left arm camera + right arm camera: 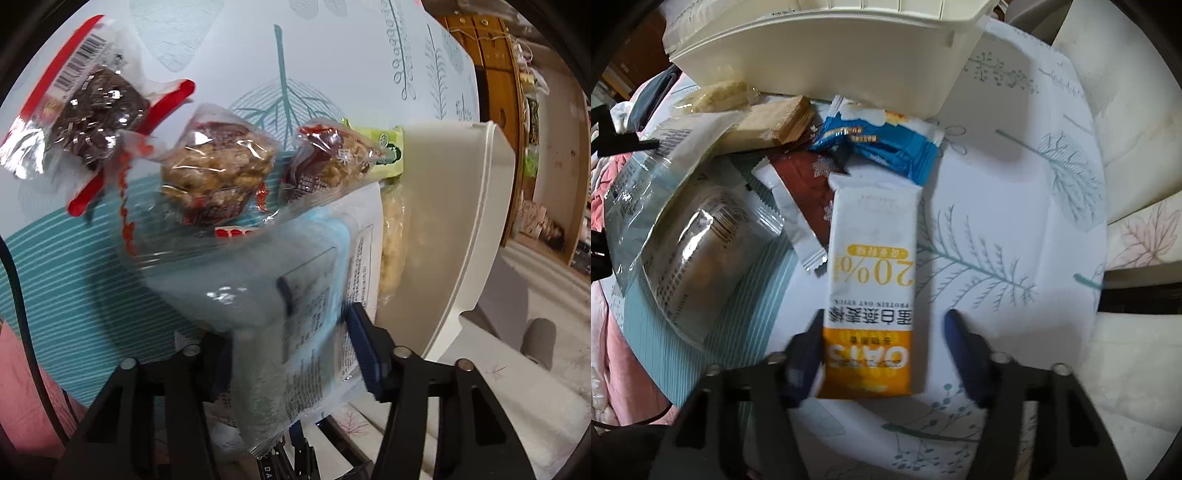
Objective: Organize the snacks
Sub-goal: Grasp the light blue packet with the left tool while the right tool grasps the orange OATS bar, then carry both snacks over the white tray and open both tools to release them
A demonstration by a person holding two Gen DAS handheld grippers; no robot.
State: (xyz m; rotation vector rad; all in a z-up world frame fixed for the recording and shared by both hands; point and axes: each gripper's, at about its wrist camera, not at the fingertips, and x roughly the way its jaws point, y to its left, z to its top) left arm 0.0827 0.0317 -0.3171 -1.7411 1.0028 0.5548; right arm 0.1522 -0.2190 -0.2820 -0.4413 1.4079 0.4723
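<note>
In the left wrist view my left gripper (291, 325) is shut on a clear blue-tinted snack pack (291, 295) and holds it above the table. Beyond it lie a dark brownie pack (92, 114), a walnut cake pack (218, 173) and a second nut pack (332, 162). The white bin (469, 221) stands at the right. In the right wrist view my right gripper (882, 343) is open, its fingers on either side of a white and orange oat bar (871, 288) lying on the table. The bin (827, 55) stands behind it.
A blue wrapper (882, 144), a red-brown sachet (809, 192), a wafer pack (775, 122) and a large silver-lined clear pack (690, 240) lie left of and behind the oat bar. A green pack (384, 155) and a pale snack (393, 243) rest against the bin. The leaf-print tablecloth (1015, 221) covers the table.
</note>
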